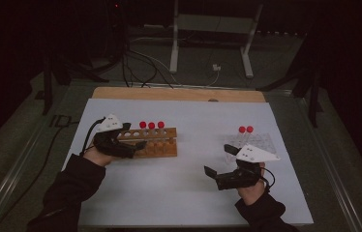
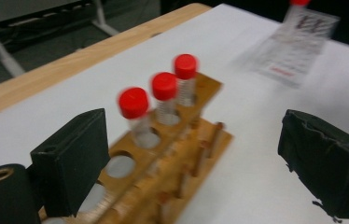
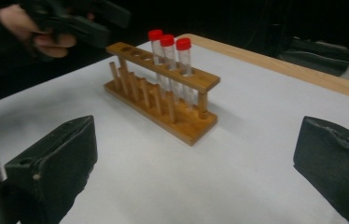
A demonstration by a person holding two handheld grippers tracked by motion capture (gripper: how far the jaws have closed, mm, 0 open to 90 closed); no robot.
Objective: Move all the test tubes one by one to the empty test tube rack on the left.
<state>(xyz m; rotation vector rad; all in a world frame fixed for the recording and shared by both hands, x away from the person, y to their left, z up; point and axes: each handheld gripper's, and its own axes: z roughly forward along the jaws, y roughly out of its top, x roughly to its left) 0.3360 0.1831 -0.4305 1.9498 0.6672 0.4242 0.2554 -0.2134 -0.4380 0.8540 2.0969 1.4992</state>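
Tubes with red caps, three in number, stand upright in my wooden rack (image 1: 152, 141), side by side in the holes toward its right end: first tube (image 2: 135, 114), second tube (image 2: 164, 95), third tube (image 2: 185, 77). The remaining holes toward the left end hold nothing. The rack sits on the white worktop (image 1: 188, 193), left of centre.

My left tongs (image 1: 138, 145) hover at the left end of the rack, just above the vacant holes. Jaws are released and spread wide; nothing is between them, and they touch no tube.

My right tongs (image 1: 220, 162) are held above the worktop on the right side, well apart from the rack. Jaws are released, with bare worktop between them.

A clear plastic rack (image 1: 256, 141) stands just beyond my right hand (image 1: 252, 186), carrying two more red-capped tubes (image 1: 245, 130) at its far edge.
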